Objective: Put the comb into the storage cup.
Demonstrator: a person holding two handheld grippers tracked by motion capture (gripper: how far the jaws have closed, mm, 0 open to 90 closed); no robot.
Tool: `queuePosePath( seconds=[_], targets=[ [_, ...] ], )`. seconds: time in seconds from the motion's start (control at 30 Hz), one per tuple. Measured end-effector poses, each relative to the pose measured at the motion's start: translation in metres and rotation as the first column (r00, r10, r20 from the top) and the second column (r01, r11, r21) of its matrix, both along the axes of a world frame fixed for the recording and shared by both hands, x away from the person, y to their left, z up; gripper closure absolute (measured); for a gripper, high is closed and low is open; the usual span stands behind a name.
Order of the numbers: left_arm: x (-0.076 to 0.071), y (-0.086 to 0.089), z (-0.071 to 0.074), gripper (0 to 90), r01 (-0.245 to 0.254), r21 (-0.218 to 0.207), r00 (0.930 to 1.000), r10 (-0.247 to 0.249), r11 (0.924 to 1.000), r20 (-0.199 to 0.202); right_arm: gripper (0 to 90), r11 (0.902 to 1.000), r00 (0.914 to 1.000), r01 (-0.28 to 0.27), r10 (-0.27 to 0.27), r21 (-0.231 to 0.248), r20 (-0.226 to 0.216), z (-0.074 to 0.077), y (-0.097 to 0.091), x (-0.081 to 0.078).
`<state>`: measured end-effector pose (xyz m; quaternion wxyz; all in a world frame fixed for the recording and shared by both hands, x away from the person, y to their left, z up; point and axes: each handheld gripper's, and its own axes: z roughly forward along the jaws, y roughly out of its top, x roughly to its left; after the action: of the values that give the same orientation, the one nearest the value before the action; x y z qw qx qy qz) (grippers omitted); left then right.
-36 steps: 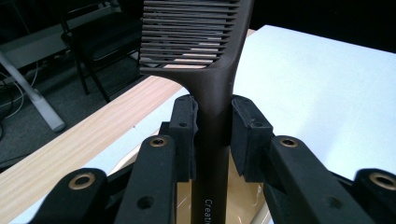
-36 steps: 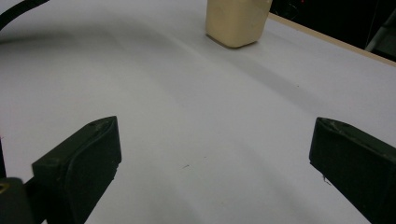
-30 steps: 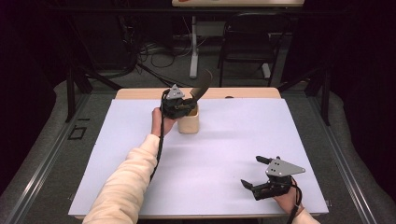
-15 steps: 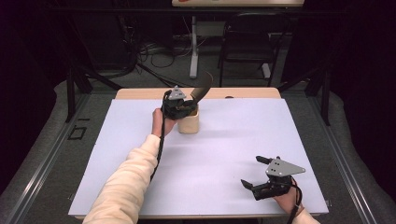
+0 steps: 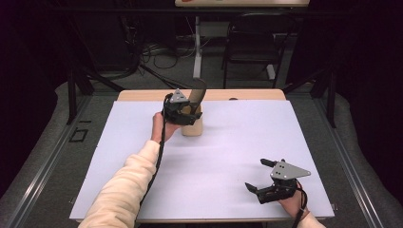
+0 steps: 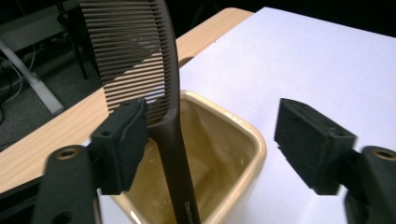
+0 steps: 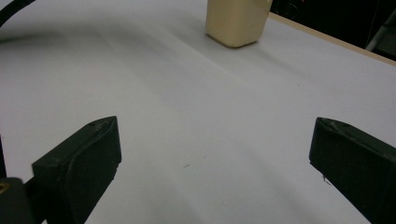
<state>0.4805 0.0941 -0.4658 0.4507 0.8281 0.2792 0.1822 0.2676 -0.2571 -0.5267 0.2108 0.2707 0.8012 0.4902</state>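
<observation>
A dark brown comb (image 6: 140, 60) stands handle-down in a cream square cup (image 6: 233, 135), teeth end up and leaning. My left gripper (image 6: 215, 140) hovers over the cup's mouth and its jaws have just been opening. The comb rests against one pad (image 6: 123, 140) while the other pad stands well off it, so nothing is clamped. In the high view the left gripper (image 5: 192, 111) sits at the cup (image 5: 192, 127) near the table's far edge, with the comb (image 5: 197, 92) sticking up behind it. My right gripper (image 5: 256, 174) rests open near the front right, nothing between its jaws (image 7: 210, 163).
A white sheet (image 5: 237, 142) covers the wooden table (image 5: 247, 95), whose bare strip runs along the far edge just behind the cup. Chairs, table legs and cables stand on the floor beyond. The cup (image 7: 237, 21) lies far ahead of the right gripper.
The left jaws have spread apart off the comb, which stays standing in the cup. Both hands remain where they were.
</observation>
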Motion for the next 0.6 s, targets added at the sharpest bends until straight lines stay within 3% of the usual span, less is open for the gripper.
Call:
queuePosePath(
  seconds=[0.07,0.33,0.6],
  targets=[
    [-0.003,0.002,0.003,16.3,-0.003,0.001,1.0,0.003,1.0,-0.004,1.9,1.0,1.0,0.001,-0.001,0.002,0.0,0.0,0.0,0.0],
    [-0.017,0.011,0.017,2.2,-0.02,0.023,0.9995,0.021,0.9995,-0.025,1.9,1.0,1.0,-0.003,0.003,0.003,0.0,0.0,0.001,0.0],
    [-0.029,0.023,0.025,0.0,-0.038,0.046,0.9988,0.04,0.9982,-0.03,1.9,1.0,1.0,-0.005,0.005,0.001,0.0,0.0,0.002,0.0]
  ],
)
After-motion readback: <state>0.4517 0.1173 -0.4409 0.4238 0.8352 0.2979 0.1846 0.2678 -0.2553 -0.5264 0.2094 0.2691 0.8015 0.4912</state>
